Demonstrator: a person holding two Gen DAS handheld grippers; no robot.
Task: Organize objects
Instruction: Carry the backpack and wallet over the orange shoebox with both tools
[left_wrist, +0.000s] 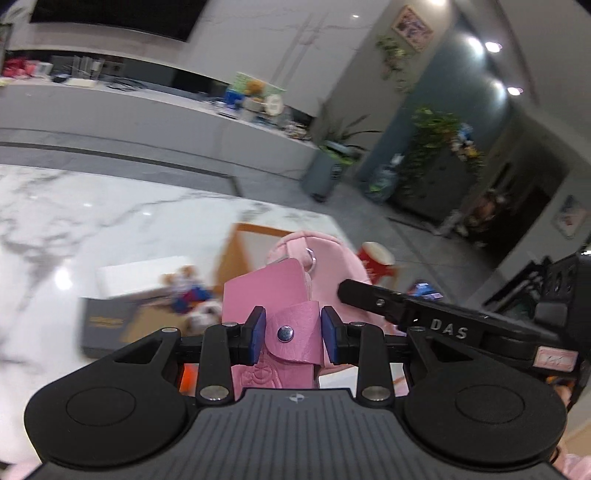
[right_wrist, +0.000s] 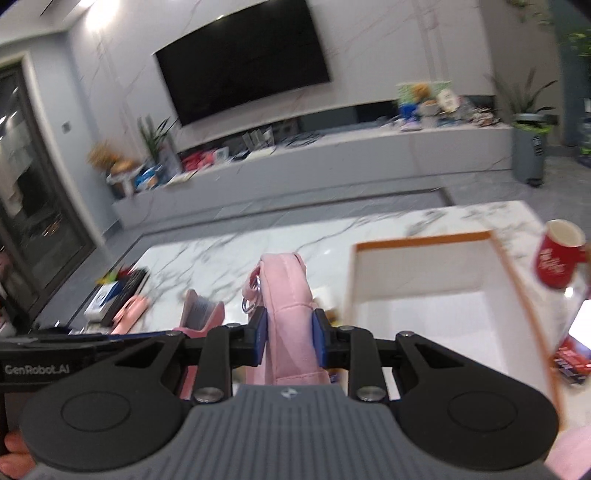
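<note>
you have both tongs, left gripper (left_wrist: 293, 334) and right gripper (right_wrist: 289, 334), clamped on the soft pink leather bag (right_wrist: 288, 295), sharing its weight above the white orange-rimmed box (right_wrist: 424, 295).

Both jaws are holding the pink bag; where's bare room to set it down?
Free: the white inside of the orange-rimmed box beside the red mug, and the white marble tabletop beyond the pink quilted bag. Crowded: the table's left edge, with the pink cases.
</note>
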